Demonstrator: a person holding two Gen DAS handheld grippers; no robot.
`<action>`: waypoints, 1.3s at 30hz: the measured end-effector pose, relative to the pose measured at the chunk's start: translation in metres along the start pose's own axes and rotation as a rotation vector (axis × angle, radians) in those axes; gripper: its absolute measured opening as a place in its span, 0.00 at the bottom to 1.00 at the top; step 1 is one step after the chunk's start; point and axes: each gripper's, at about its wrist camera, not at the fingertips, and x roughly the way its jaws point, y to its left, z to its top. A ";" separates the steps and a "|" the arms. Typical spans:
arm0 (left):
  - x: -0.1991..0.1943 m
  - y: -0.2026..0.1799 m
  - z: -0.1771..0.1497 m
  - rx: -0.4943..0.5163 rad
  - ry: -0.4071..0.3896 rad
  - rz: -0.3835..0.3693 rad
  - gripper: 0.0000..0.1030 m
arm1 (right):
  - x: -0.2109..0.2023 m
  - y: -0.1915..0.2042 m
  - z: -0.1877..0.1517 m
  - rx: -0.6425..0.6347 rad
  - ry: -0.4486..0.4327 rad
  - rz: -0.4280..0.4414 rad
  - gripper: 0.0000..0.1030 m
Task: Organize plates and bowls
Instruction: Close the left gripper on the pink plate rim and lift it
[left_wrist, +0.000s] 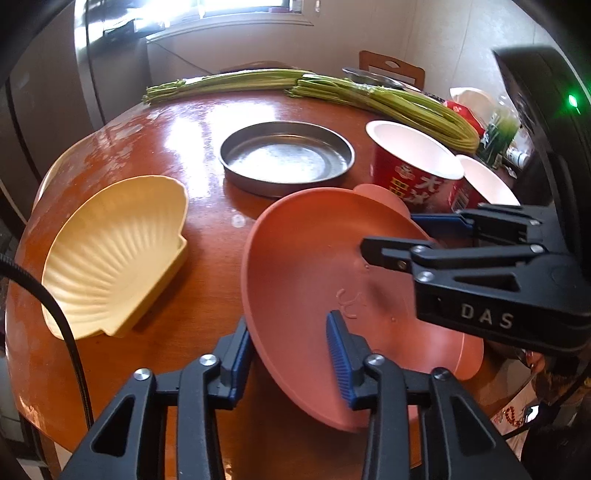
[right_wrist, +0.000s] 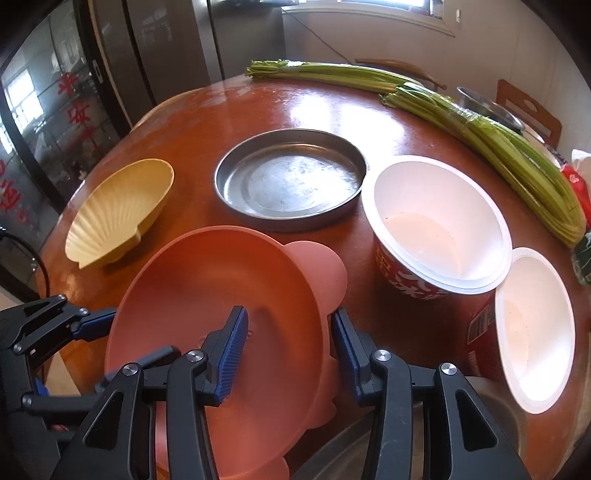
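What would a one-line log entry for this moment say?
left tool: open astride pink plate rim | right tool: open astride opposite rim | plate: tilted above table | yellow shell dish, metal pan: untouched

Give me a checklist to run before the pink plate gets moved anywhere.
1. Left claw straddles the rim of the pink plate: ok.
2. Right claw straddles the rim on the other side: ok.
3. Pads clamped firmly on the plate: cannot tell.
4. Plate level: not ok, it sits tilted in the left wrist view.
5. Metal pan empty: ok.
6. Red cup apart from the plate: ok, table shows between them.
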 end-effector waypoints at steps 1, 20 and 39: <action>0.000 0.003 0.000 -0.009 0.000 -0.004 0.35 | 0.000 0.001 0.000 0.001 -0.003 0.006 0.47; -0.021 0.029 0.012 -0.076 -0.053 -0.027 0.35 | -0.028 0.022 0.007 0.032 -0.093 0.057 0.47; -0.062 0.065 0.031 -0.091 -0.137 0.017 0.35 | -0.056 0.062 0.033 0.016 -0.157 0.072 0.45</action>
